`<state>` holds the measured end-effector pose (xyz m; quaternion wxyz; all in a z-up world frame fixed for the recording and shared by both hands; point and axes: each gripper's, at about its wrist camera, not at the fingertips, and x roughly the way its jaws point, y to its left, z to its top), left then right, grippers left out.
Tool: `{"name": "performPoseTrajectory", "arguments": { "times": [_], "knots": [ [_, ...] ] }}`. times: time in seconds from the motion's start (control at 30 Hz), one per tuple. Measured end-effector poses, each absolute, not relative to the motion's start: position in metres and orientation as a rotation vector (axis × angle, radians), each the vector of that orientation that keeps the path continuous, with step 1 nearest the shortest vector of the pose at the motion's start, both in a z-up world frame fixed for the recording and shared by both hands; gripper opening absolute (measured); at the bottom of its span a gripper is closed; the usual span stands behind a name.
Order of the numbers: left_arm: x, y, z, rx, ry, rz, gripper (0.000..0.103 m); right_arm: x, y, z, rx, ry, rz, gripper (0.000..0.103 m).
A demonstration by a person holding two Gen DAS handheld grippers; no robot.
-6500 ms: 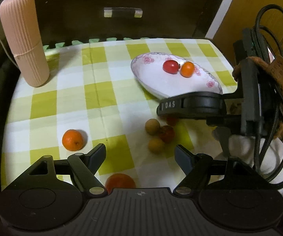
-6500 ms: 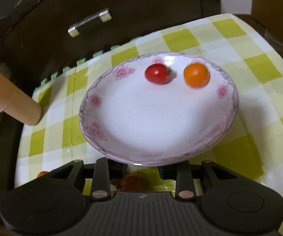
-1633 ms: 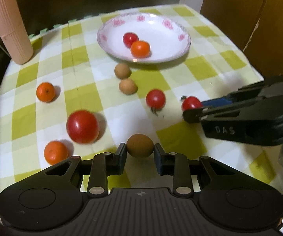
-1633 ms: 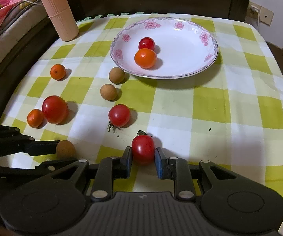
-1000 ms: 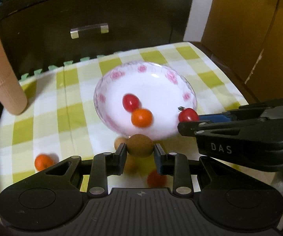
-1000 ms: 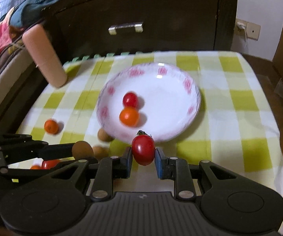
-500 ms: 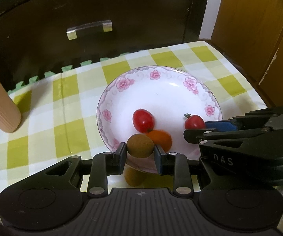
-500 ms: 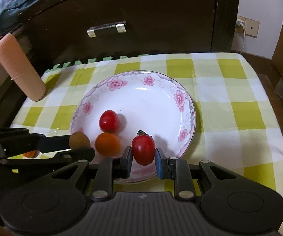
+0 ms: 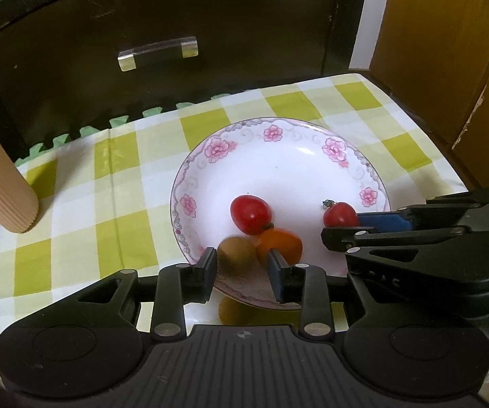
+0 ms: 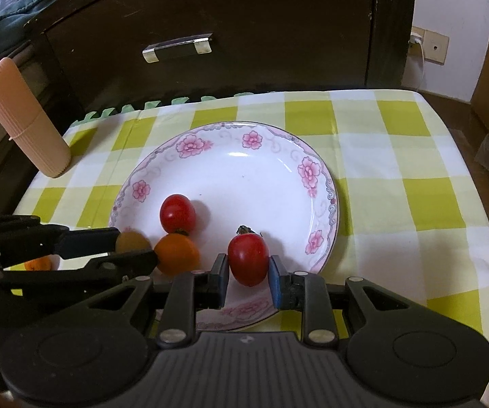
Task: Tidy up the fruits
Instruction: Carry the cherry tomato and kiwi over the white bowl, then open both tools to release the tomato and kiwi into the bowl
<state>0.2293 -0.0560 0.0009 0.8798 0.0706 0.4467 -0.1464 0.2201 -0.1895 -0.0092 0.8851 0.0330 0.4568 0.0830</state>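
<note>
both my grippers are over the near edge of the flowered plate (image 10: 322, 183) sitting on the green-and-white checked cloth (image 10: 397, 156) covering the worktop.

my left gripper (image 9: 242, 265) is just letting go, jaws opening, and the little brown fruit (image 9: 237, 251) sits between them looking a bit blurred. from the left wrist view there's a gap on the right side of it, so the pads aren't pressing on it anymore. it's over the plate's near rim, right up against the orange tomato (image 9: 283, 244).

my right gripper (image 10: 248, 278) is pinched narrow on a red cherry tomato (image 10: 248, 258) with its stem pointing up, both pads against its sides, held over the near right part of the plate.

another red tomato (image 10: 177, 213) lies in the plate touching the orange one. a ribbed pink case (image 10: 23, 119) stands tilted at the far left of the cloth, and one small orange fruit (image 10: 37, 264) peeks out behind my left gripper, off the plate.
</note>
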Motion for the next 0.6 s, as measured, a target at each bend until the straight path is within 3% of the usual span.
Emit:
{"name": "performPoseTrajectory", "arguments": {
  "times": [0.6],
  "knots": [
    [0.2237,-0.0575,0.0088,0.2,0.876,-0.264,0.056,0.2173,-0.1906,-0.0033,0.06,0.926,0.151,0.025]
  ]
}}
